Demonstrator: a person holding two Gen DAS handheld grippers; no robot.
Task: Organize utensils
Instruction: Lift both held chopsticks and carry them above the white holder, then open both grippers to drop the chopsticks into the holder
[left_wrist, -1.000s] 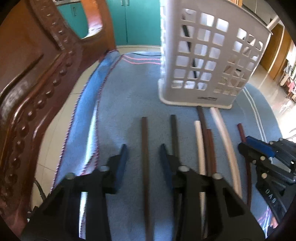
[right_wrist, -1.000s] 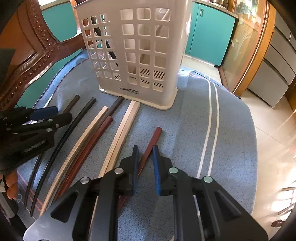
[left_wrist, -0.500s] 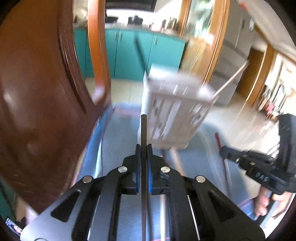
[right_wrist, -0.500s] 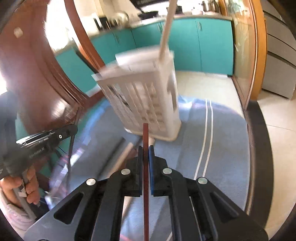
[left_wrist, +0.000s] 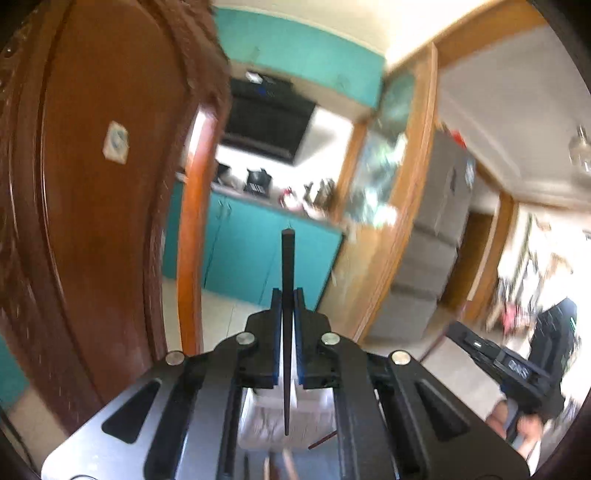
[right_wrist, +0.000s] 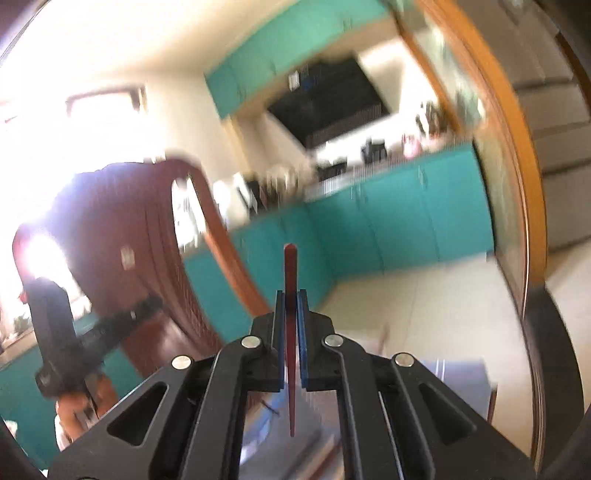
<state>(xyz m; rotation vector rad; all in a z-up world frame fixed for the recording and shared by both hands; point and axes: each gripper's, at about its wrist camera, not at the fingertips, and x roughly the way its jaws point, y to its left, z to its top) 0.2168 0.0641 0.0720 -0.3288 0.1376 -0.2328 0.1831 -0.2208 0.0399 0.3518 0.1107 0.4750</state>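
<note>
Chopsticks are pinched in both my tongs: the left tongs (left_wrist: 287, 306) grip a dark chopstick (left_wrist: 287, 332), the right tongs (right_wrist: 291, 310) a red chopstick (right_wrist: 291, 332), each pointing toward the teal cabinets (left_wrist: 266, 254).

My left hand-held gripper (left_wrist: 287, 299) was matt black plastic with silvery metal rivets, its pads blue. The dark chopstick (left_wrist: 287, 295) looked smooth and matt; the red chopstick (right_wrist: 290, 295) looked smooth too. The chair back (left_wrist: 92, 184) was polished, glossy brown wood.
</note>
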